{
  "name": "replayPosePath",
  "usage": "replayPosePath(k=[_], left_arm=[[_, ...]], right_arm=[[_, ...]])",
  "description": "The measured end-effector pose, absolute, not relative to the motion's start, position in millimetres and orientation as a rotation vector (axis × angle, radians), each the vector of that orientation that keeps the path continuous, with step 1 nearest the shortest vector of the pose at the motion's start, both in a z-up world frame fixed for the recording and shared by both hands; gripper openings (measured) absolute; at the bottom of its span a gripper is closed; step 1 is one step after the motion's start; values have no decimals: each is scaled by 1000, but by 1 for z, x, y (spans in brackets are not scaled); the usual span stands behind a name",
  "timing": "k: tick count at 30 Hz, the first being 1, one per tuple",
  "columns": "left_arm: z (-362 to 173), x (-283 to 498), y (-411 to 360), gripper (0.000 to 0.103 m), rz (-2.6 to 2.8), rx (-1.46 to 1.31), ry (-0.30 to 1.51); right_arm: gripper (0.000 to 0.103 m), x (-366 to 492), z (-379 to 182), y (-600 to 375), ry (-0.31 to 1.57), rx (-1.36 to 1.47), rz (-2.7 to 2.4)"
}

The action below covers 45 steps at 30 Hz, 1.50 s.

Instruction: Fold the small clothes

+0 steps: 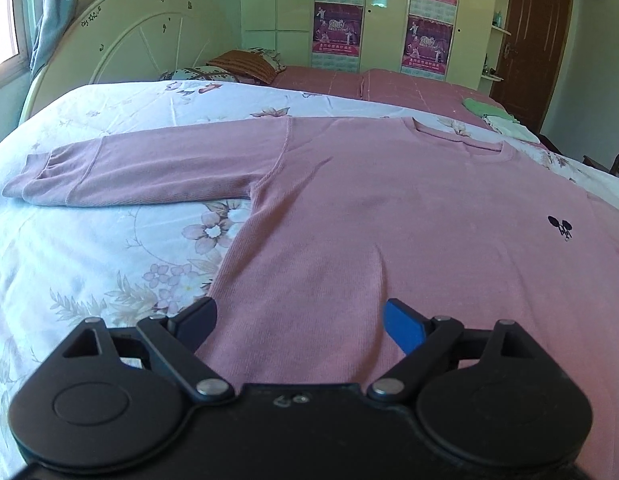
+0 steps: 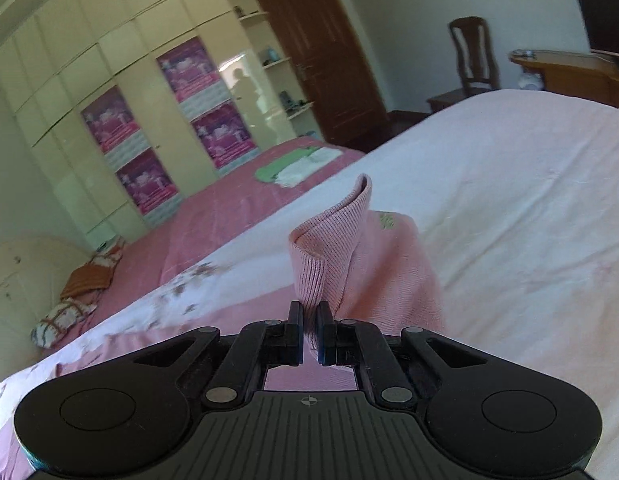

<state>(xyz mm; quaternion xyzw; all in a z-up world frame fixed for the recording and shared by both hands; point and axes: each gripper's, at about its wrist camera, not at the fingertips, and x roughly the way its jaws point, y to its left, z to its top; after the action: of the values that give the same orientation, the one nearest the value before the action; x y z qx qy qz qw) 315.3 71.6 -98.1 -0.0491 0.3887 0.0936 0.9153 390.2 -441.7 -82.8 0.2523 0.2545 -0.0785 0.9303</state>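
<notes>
Now right gripper (image 2: 309, 320) pinching pink sleeve (image 2: 329, 248), left gripper (image 1: 299, 316) spread over shirt (image 1: 389, 208)

A pink long-sleeved knit top (image 1: 389, 216) is seen spread flat, front up, on a floral bedsheet. Its neckline lies toward 12 o'clock and its hem toward 6 o'clock in the left wrist view. One sleeve is stretched out flat toward 9 o'clock. A small dark emblem is stitched on the chest at 3 o'clock. In the right wrist view, the ribbed cuff of the other sleeve (image 2: 329, 240) is raised off the bed, curled over.
</notes>
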Motion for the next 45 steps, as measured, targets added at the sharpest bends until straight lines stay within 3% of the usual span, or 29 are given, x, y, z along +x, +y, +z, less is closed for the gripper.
replayPosePath(k=[5,11,20,24,26,28,36,37,39,40,42,43,44,45], left_arm=[[-99,312,107,89,141,-93,794],[-101,306,148,74,103,-75,809],[-99,325,180,78,35,-137,795],[-98,371,151,74,-154,-206,769],[-103,409,119,61,-289,-246,769],[-112,448,83,55,-390,-276,784],[-153,549,-20,51,-428,-279,900],[-153,554,-26,48,-423,-275,901],[-153,561,-34,12,-430,-265,918],[-153,563,-36,6,-422,-251,916],[-145,558,-34,5,-418,-253,865],[-137,551,-31,5,-420,-255,825],[-128,543,-26,4,-425,-260,782],[-116,537,-19,4,-428,-272,736]], right_arm=[[5,422,-91,-322,584,410,-4],[5,448,-113,-197,645,316,141],[6,489,-157,-59,751,177,297],[6,459,-143,-79,644,244,225],[6,446,-137,-110,629,316,138],[6,432,-134,-146,629,387,65],[6,385,-126,-250,636,483,-124],[6,381,-126,-259,634,501,-140],[6,375,-128,-274,627,547,-159],[6,372,-129,-282,621,575,-164],[7,371,-131,-292,614,620,-172],[19,367,-132,-298,610,640,-176],[54,368,-132,-301,601,658,-180],[68,363,-131,-307,571,677,-185]])
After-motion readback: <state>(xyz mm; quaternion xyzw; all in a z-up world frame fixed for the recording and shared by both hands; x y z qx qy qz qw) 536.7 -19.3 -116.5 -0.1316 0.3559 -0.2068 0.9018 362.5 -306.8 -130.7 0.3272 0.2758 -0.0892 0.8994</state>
